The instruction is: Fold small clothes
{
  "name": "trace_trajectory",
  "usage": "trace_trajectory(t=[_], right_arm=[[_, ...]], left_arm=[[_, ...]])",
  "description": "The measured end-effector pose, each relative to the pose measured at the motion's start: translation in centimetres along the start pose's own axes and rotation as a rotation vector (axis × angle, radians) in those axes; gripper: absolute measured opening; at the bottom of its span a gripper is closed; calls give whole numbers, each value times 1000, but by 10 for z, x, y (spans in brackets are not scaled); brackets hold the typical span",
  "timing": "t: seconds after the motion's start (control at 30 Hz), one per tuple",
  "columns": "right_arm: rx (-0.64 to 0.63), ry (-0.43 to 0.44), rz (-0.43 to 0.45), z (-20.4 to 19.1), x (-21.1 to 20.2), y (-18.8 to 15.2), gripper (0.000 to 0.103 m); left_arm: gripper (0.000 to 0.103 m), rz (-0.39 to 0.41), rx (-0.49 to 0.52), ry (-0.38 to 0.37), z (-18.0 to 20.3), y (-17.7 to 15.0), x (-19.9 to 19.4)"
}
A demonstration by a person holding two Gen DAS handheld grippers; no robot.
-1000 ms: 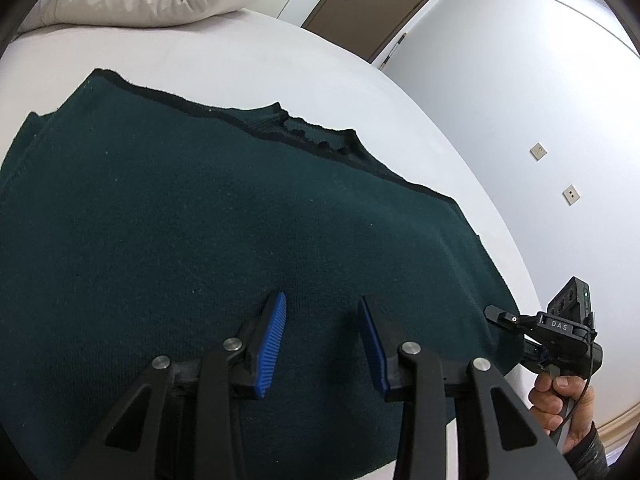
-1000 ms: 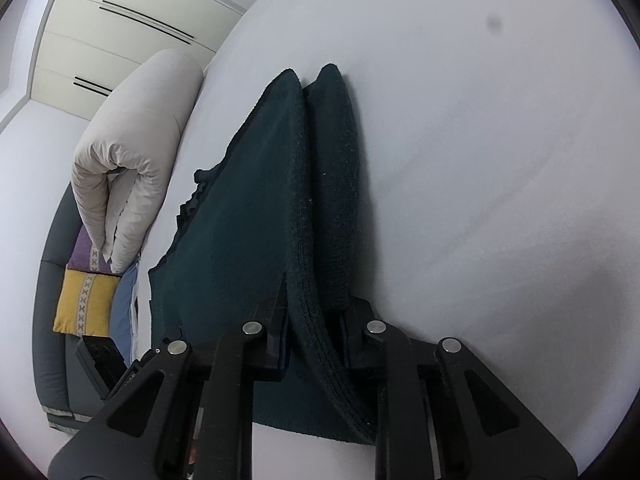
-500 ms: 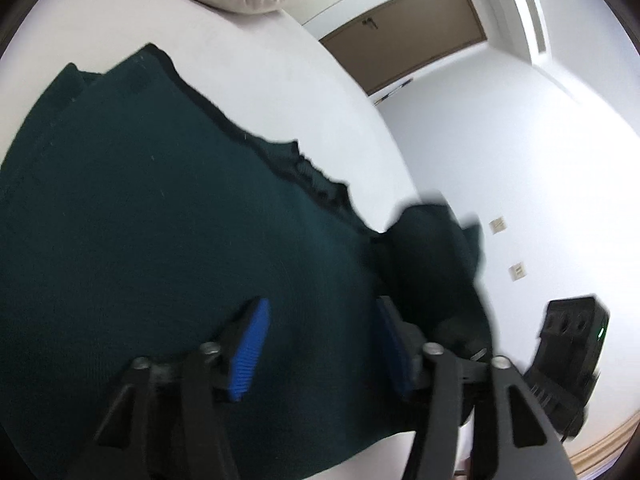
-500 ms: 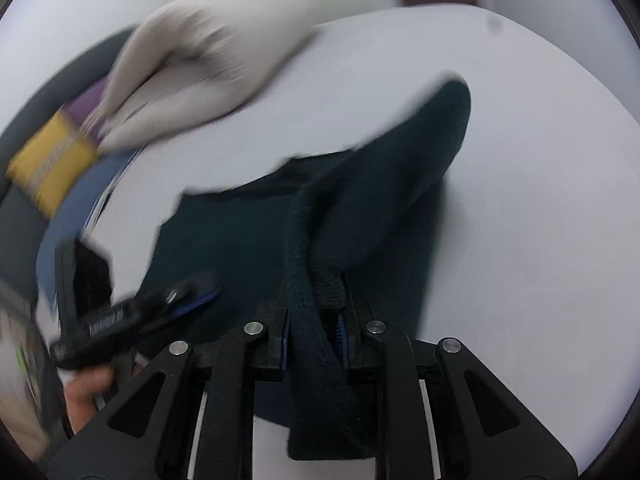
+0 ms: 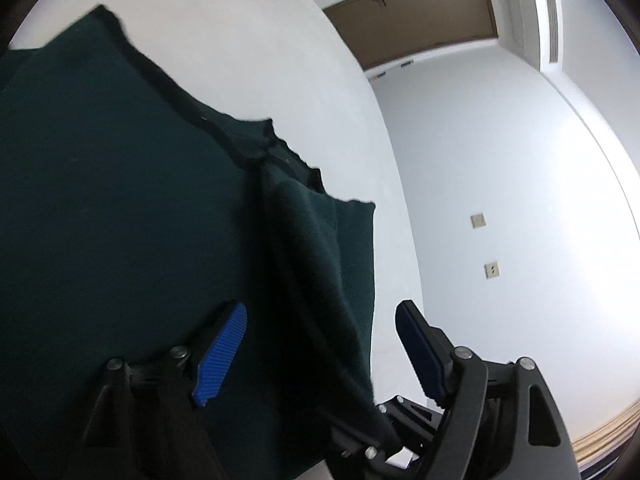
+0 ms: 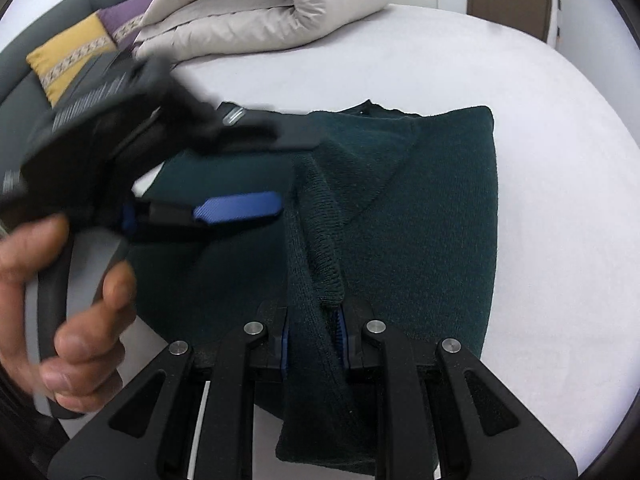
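Observation:
A dark green knitted sweater (image 6: 420, 208) lies on the white bed (image 6: 440, 60). Its right side is folded over onto the body. My right gripper (image 6: 313, 332) is shut on the folded edge, and the cloth hangs bunched between its blue pads. In the left wrist view the sweater (image 5: 120, 208) fills the left half. My left gripper (image 5: 320, 354) hovers over it with its jaws opening. The lifted fold runs between its blue pads (image 5: 220, 356), which do not press on it. The right wrist view shows the left gripper (image 6: 272, 172) in a hand (image 6: 60, 300).
A rolled beige duvet (image 6: 260, 12) lies at the head of the bed, with yellow (image 6: 68, 56) and purple cushions beside it. The bed edge (image 5: 400, 240) drops off to the right of the sweater, towards a white wall and a brown door (image 5: 412, 16).
The right gripper has swung the sweater's right side up and over onto the body, towards the left gripper. The left gripper's jaws have widened and it has rolled.

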State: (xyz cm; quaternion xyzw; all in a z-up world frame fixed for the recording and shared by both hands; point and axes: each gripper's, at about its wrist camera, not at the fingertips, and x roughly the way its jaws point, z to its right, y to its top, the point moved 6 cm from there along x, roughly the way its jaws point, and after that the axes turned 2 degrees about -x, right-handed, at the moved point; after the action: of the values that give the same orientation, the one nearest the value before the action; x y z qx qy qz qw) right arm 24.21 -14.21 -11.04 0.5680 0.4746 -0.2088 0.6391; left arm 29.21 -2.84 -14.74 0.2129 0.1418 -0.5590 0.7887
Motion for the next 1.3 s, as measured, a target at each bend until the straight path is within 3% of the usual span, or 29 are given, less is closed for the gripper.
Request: trace_trajectory(t=[0.03, 0.1, 0.13, 0.17, 0.23, 0.33, 0.47, 0.6, 0.7, 0.77, 0.97, 1.3], right_arm=[[-8, -3, 0, -1, 1, -1, 16], [-23, -7, -3, -4, 1, -3, 18], [-29, -7, 0, -6, 0, -5, 21], [-31, -7, 1, -6, -2, -8, 24], [-41, -24, 11, -7, -10, -16, 27], [-58, -65, 52, -7, -28, -36, 40], [-80, -101, 120, -9, -51, -66, 42], [-151, -136, 130, -17, -50, -81, 42], [-178, -142, 151, -24, -53, -80, 35], [-179, -134, 162, -28, -55, -76, 19], [-188, -28, 186, -53, -53, -61, 13], [-175, 173, 172, -104, -29, -30, 10]], left_arm=[[77, -17, 9, 23, 0, 0, 5], [52, -47, 39, 76, 0, -2, 13], [21, -69, 36, 84, -1, -4, 17], [16, -87, 24, 100, -5, -6, 21], [14, -81, 23, 103, -8, -11, 19], [14, -77, 13, 88, -16, -14, 13], [13, -79, 18, 81, -17, -11, 9], [13, -75, 32, 85, -11, -9, 12], [13, -71, 37, 82, -7, -1, 18], [13, -70, 43, 80, -6, 1, 13], [13, -41, 72, 105, -11, 13, -22], [13, 5, 54, 182, -55, 42, -87]])
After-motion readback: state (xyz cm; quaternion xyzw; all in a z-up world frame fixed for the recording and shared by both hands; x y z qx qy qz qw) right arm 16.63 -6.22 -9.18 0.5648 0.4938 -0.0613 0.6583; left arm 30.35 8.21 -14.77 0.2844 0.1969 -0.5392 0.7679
